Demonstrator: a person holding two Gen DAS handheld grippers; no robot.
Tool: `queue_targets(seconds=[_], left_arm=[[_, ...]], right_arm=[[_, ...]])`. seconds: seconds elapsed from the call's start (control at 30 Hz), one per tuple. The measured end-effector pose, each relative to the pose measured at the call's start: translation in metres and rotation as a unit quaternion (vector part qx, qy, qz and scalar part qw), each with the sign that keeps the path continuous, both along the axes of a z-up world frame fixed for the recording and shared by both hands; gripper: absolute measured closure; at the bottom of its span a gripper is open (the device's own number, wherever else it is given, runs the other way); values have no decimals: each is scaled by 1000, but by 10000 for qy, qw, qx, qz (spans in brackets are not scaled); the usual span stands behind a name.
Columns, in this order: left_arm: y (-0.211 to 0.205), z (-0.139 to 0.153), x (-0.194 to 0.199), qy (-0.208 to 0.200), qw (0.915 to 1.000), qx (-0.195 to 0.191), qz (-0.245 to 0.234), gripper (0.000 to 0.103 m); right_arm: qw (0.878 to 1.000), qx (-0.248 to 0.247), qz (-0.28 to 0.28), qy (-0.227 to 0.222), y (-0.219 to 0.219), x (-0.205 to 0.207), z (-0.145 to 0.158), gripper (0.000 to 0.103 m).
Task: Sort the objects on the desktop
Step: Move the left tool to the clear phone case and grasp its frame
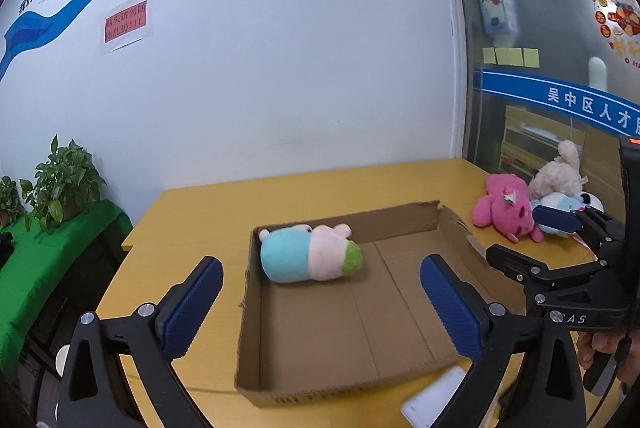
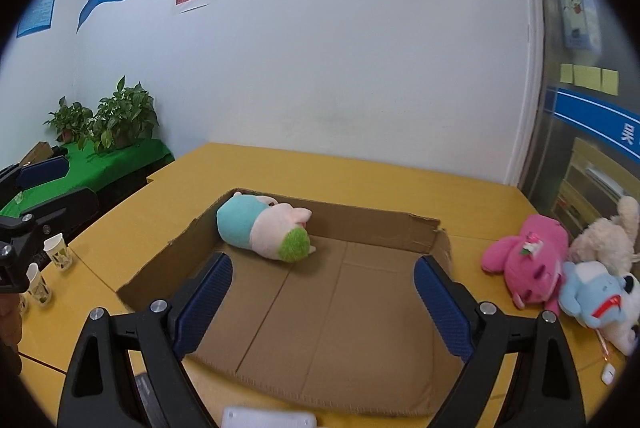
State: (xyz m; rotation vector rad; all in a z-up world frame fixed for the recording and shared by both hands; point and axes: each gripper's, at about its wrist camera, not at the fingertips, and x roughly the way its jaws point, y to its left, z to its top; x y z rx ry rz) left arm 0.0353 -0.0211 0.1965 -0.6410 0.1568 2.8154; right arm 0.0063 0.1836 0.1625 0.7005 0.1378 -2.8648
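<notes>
A shallow cardboard box [image 1: 404,224] [image 2: 384,224] lies on the yellow table. A pink, blue and green plush toy [image 1: 310,258] [image 2: 266,232] lies in its far left corner. A pink plush [image 1: 506,212] [image 2: 528,256], a cream plush [image 1: 560,174] [image 2: 608,236] and a light blue plush [image 1: 560,204] [image 2: 596,292] are piled on the table right of the box. My left gripper [image 1: 320,302] is open and empty above the box's near side. My right gripper [image 2: 322,298] is open and empty above the box; it also shows in the left wrist view [image 1: 532,236] at the right.
Paper cups [image 2: 58,252] stand at the table's left edge. A white flat object [image 1: 434,398] [image 2: 268,418] lies in front of the box. Potted plants [image 2: 116,120] stand on a green-covered table [image 1: 48,252] to the left. A wall is behind, a glass partition at right.
</notes>
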Motion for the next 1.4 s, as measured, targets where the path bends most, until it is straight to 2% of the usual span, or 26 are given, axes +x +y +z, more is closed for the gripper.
queue_targets(seconds=[0.17,0.4,0.53,0.8,0.97,1.1,1.3,1.33,1.4], left_arm=[[8,4,40,95,9999,-55,-17,3],[26,-16,67,-87,10000,-38,-10,3],[32,-28,69,-273,9996,14,19,3],[44,-47,58,-520,9986,-125,-19,3],[48,-66,48,-826,9965,-108,-90,3],[47,-94,45,-1330,9908,-12,-254,3],[51,-144,60,-2149,9738,273,-689,4],[52,-150,62,-2246,9710,331,-744,8],[56,-166,63,-2586,9598,563,-935,14]], right_arm=[[9999,-54,-91,2,7,36,-3,10],[9996,-93,-157,-229,13,59,-24,10],[9992,-127,-133,-368,14,64,-35,10],[9975,-184,-126,-669,20,61,-58,10],[9945,-313,62,-1002,30,51,-78,10],[9883,-362,491,-1398,41,43,-102,10],[9639,-392,1342,-2264,59,31,-151,11],[9586,-417,1406,-2442,61,27,-159,12],[9521,-512,1434,-2650,64,20,-169,23]])
